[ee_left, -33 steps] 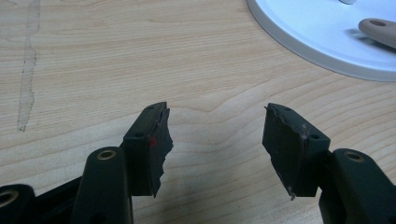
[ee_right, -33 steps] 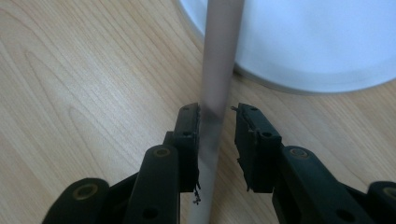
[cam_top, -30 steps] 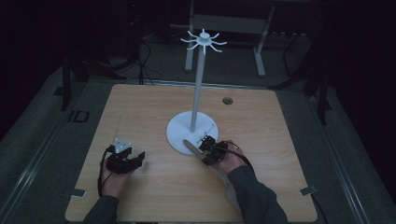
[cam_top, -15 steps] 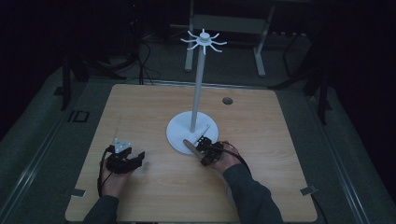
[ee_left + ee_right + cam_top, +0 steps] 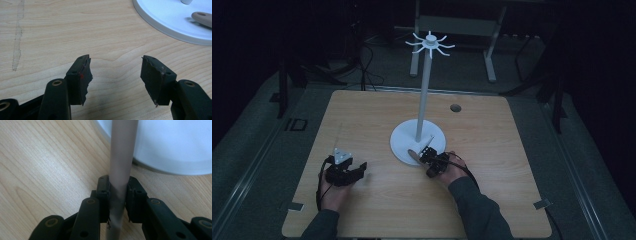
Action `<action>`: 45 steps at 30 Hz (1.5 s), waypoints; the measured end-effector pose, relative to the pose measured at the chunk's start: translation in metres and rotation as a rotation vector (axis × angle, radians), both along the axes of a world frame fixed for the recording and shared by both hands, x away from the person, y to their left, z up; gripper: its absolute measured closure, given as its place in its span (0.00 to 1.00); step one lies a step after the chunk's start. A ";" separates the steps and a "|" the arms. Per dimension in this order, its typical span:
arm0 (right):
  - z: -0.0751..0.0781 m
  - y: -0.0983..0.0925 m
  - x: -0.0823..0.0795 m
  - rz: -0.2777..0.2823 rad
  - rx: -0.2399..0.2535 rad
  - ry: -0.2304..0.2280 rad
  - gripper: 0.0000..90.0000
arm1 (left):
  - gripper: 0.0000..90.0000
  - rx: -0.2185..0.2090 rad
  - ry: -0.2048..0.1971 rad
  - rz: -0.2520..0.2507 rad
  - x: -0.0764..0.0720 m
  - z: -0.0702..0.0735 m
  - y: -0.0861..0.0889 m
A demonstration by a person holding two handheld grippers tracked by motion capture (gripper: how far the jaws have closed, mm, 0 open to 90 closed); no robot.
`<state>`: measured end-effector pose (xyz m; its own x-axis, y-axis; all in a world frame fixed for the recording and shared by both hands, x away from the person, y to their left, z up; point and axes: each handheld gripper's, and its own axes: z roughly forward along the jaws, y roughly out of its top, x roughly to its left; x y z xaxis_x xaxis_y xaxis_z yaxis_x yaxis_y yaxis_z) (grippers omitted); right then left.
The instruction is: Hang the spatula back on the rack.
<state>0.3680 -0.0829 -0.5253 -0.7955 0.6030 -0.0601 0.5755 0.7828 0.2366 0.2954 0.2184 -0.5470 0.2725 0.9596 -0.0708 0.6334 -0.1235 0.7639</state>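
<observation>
The wooden handle (image 5: 120,170) was already clamped btwn the right gripper (image 5: 117,195) jaws, low over the table (image 5: 492,200), its far end lying over the white stand base (image 5: 399,142). So pickup looked done imo; hanging it on the hook ring (image 5: 430,42) up top (prob the goal) wasn't. Left gripper (image 5: 115,75) sat wide open w/ nothing in it, resting well apart.

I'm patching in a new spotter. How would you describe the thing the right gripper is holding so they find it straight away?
Start at the tall white stand with the spoked top in the middle of the wooden table. At the near edge of its round base, the right gripper is shut on a slim handle whose rounded end lies over the base. It is light wood-coloured, unlike the white stand.
</observation>
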 end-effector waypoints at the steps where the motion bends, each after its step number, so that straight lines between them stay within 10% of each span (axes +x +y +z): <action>1: 0.000 0.000 0.000 -0.001 0.003 -0.004 0.84 | 0.46 0.000 0.000 0.000 0.000 0.000 0.000; 45: 0.063 -0.045 -0.019 -0.123 0.242 -0.231 0.84 | 0.46 0.010 -0.001 -0.005 0.000 0.000 -0.001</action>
<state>0.3489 -0.1277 -0.4619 -0.6983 0.7120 -0.0738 0.5713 0.6164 0.5418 0.2951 0.2177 -0.5469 0.2778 0.9587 -0.0607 0.6318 -0.1347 0.7633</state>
